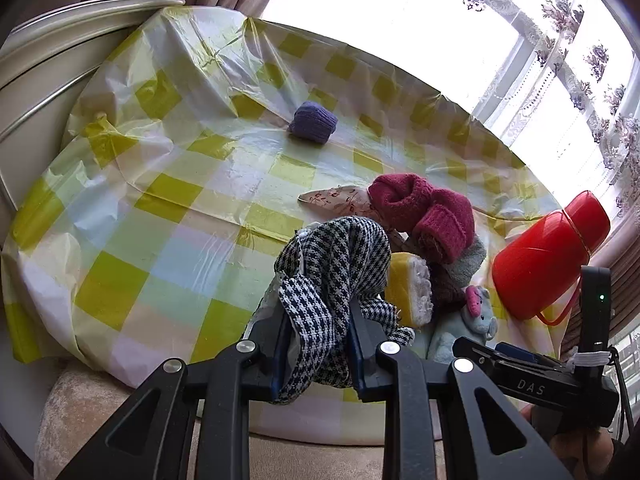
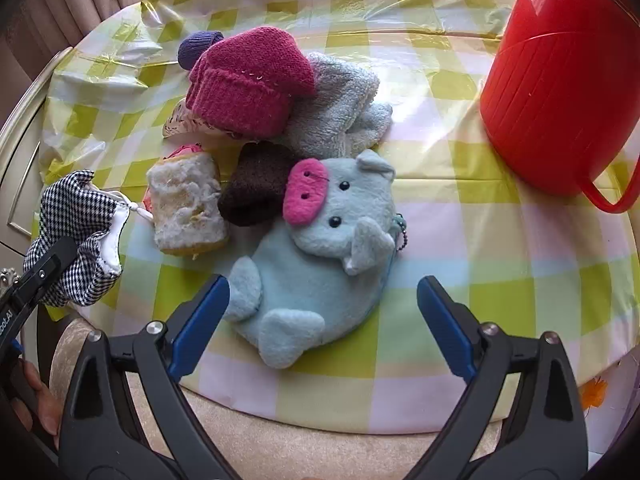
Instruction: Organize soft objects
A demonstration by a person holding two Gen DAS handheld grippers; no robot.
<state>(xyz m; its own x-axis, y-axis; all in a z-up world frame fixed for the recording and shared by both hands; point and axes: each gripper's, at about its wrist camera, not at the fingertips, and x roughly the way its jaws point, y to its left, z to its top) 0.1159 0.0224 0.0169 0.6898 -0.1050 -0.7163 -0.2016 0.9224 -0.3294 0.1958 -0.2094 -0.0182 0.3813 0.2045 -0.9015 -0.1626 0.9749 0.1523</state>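
My left gripper [image 1: 320, 340] is shut on a black-and-white houndstooth cloth [image 1: 336, 276], held above the table's near edge; the cloth also shows in the right wrist view [image 2: 76, 236]. My right gripper [image 2: 322, 304] is open around the lower body of a light blue plush pig [image 2: 316, 252], fingers apart from it. Behind lie a magenta knit hat [image 2: 248, 80], a grey-blue fleece piece [image 2: 340, 108], a brown sock roll [image 2: 256, 184], a yellow-white sponge toy [image 2: 186, 208] and a purple sock ball [image 1: 313, 121].
A red plastic bucket [image 2: 560, 80] lies on its side at the right, its handle toward me. The table has a yellow-checked plastic cover [image 1: 160, 200]. A cream cabinet edge [image 1: 60, 40] stands to the left, curtains and a window behind.
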